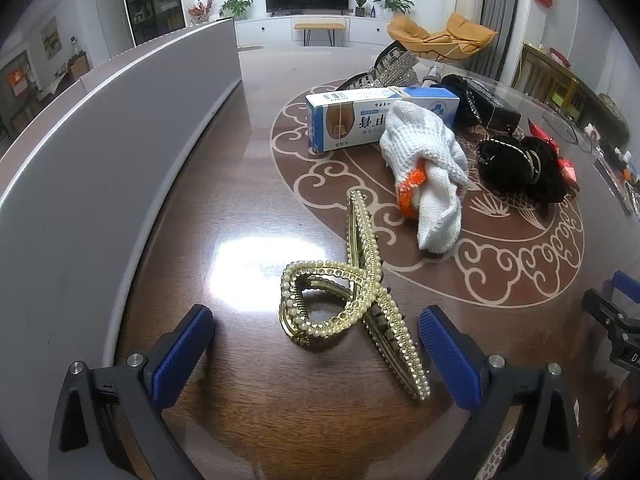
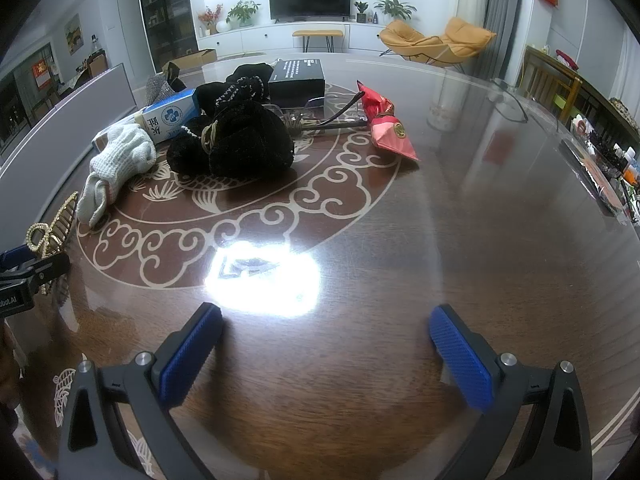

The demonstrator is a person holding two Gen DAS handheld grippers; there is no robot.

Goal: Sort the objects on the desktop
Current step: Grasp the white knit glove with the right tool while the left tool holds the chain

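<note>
A gold pearl-studded hair claw (image 1: pixel 352 304) lies on the brown table between the open fingers of my left gripper (image 1: pixel 316 320), not gripped; it also shows at the far left of the right wrist view (image 2: pixel 52 226). Beyond it lie a white knit glove with an orange cuff (image 1: pixel 428 172), a blue-and-white box (image 1: pixel 376 116), and a black velvet scrunchie (image 1: pixel 520 168). My right gripper (image 2: pixel 326 322) is open and empty over bare table. In its view are the scrunchie (image 2: pixel 236 144), glove (image 2: pixel 116 164), glasses (image 2: pixel 324 116), a red packet (image 2: pixel 386 124) and a black box (image 2: pixel 298 80).
A grey bin wall (image 1: pixel 120 152) curves along the table's left side. A silver mesh item (image 1: pixel 392 68) and a dark case (image 1: pixel 492 108) sit at the back. Small clutter lines the table's right edge (image 2: pixel 604 164). The right gripper's body shows at the left view's right edge (image 1: pixel 616 328).
</note>
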